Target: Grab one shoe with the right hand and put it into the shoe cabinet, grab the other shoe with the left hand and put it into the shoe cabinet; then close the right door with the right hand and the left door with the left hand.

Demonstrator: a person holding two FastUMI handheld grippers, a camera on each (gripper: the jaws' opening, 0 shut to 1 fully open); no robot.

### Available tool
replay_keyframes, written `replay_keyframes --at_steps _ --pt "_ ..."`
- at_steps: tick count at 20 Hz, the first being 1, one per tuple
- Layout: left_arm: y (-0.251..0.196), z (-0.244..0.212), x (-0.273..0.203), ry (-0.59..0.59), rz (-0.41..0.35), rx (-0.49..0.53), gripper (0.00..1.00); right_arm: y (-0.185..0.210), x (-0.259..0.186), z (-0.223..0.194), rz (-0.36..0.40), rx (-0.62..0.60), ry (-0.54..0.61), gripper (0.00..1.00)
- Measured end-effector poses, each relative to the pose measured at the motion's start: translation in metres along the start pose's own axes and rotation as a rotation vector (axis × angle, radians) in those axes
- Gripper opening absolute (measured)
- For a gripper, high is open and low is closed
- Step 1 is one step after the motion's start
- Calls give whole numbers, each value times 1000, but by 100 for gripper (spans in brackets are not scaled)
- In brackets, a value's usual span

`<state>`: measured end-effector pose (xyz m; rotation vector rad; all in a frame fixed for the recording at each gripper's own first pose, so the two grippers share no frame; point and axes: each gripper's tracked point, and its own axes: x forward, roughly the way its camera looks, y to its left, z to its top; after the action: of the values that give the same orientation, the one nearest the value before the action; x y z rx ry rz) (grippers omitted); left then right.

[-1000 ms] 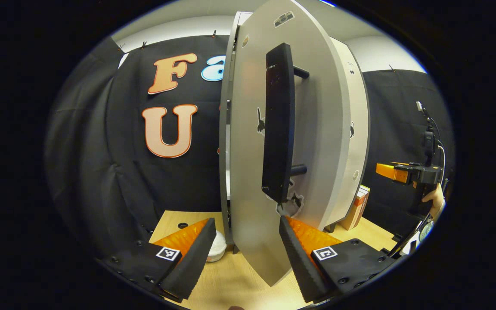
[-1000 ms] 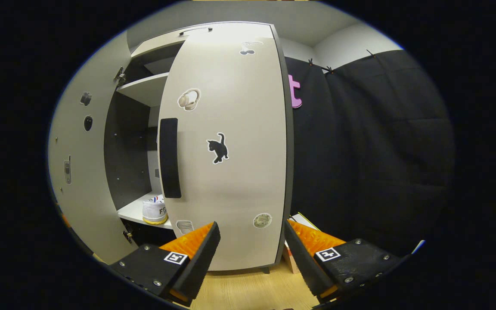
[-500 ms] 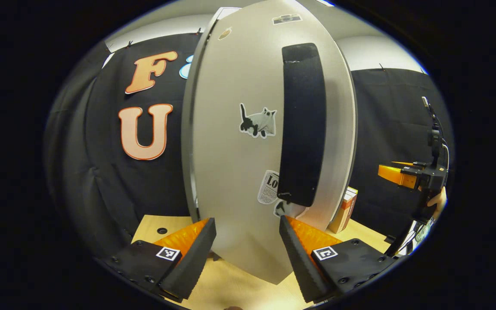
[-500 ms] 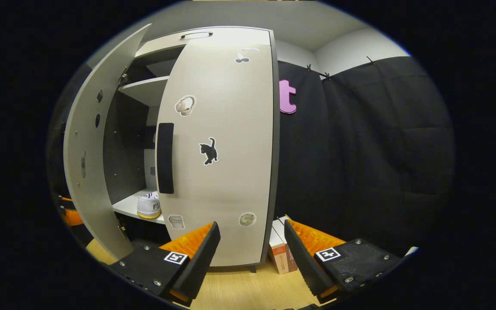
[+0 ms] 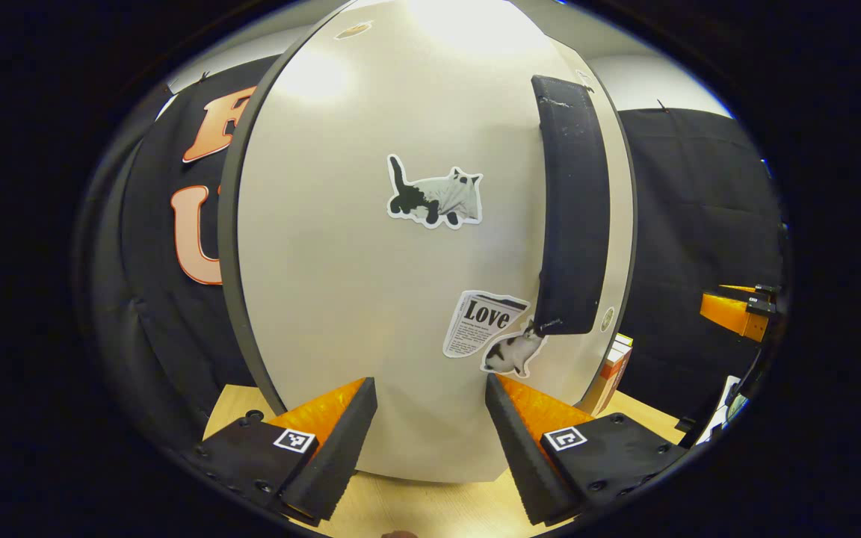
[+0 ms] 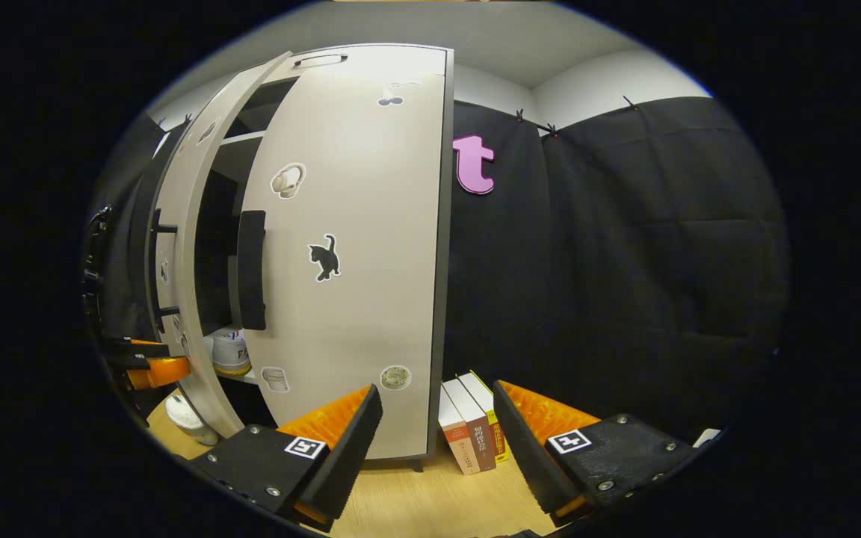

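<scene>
As the left door (image 5: 371, 261) swung nearer shut, its face turned.

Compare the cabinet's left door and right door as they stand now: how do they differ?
The left door stands ajar with a dark gap behind it, while the right door looks shut or nearly so. The left door carries a pale cat sticker and a newspaper sticker; the right door carries a black cat sticker. Both are pale panels with a dark vertical handle.
</scene>
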<state>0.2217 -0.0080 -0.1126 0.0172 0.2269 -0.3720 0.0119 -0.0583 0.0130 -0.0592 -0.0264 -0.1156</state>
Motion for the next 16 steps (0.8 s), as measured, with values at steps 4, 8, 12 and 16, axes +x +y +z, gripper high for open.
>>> replay_keyframes --at_steps 4,8,12,16 --pt "-1 0 11 4 22 -23 96 -4 7 1 -2 17 -1 92" --pt "-1 2 15 -3 66 0 96 -1 10 4 14 29 -8 92" --pt "1 3 17 -7 128 -2 96 0 11 4 36 37 -8 92" --pt "0 3 15 -4 172 -4 96 0 11 8 54 53 -13 93"
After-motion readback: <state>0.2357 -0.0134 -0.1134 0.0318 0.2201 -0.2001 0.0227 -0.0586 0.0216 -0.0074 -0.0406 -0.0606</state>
